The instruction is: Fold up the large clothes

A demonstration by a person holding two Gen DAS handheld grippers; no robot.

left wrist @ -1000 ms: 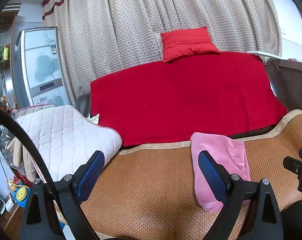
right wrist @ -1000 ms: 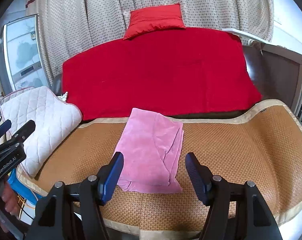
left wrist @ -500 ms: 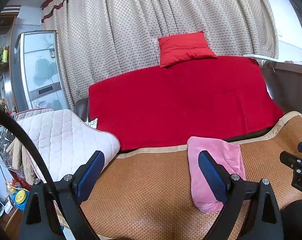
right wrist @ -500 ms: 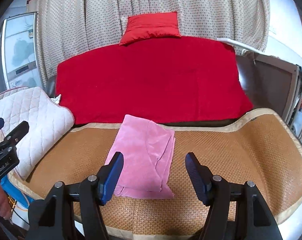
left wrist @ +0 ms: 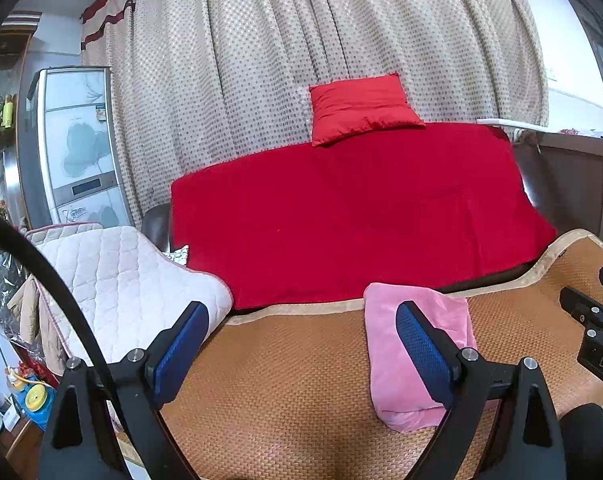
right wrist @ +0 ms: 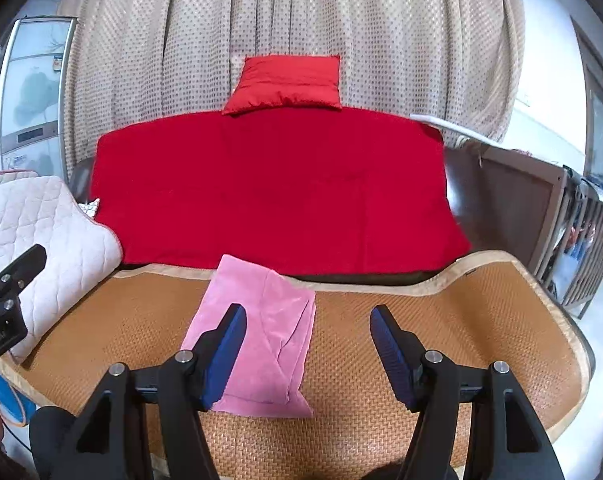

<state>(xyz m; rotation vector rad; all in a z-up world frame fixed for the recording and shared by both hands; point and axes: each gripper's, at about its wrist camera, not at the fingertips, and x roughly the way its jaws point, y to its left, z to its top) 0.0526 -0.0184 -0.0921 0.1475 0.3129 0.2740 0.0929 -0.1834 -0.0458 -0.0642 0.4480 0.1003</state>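
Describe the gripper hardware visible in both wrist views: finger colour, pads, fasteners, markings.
Both grippers, left gripper and right gripper, match: black angular plastic fingers with triangular cut-outs, textured blue pads, silver screw heads at the pivots. White lettering marks each body seen from the other camera, only partly legible. A black cable arcs past the left one.

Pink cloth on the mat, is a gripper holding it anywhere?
No. The pink cloth lies folded on the woven mat. The left gripper and right gripper are open and hold nothing.
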